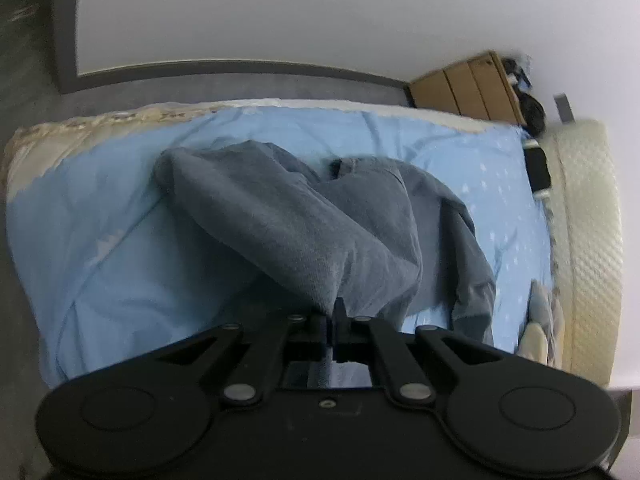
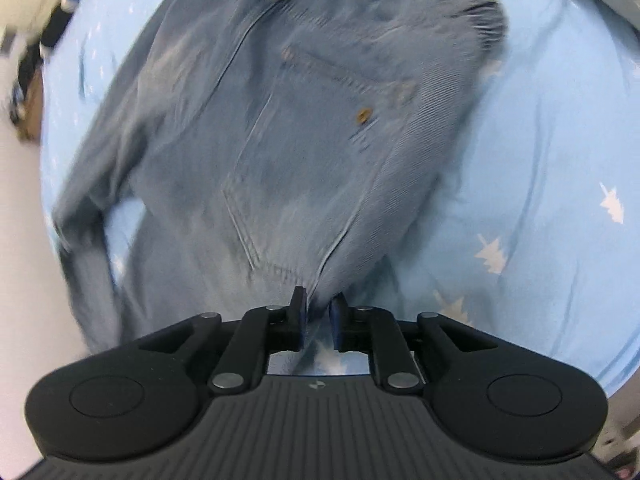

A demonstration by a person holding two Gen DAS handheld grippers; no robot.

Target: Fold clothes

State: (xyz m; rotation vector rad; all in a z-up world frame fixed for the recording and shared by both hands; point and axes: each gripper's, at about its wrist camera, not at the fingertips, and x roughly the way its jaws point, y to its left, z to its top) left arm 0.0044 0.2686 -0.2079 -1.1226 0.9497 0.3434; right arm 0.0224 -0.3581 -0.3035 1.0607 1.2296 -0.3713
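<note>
Okay, my left gripper point(image 1: 335, 322) clamps the grey-blue denim jeans point(image 1: 304, 216); right gripper point(image 2: 319, 316) stands parted around a fold, not pinching. I'd lay it flat, edges aligned, on the light-blue star-print sheet point(image 2: 540, 168).

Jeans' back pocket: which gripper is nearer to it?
Right. The right gripper sits just below the back pocket, denim between its parted jaws. The left gripper is shut on a lifted fold of the jeans, with no pocket showing in its view.

Jeans point(image 2: 304, 128): faded blue denim, one brass rivet point(image 2: 363, 115). Bed sheet point(image 2: 552, 152): light blue, white leaf print. Both grippers: black.
</note>
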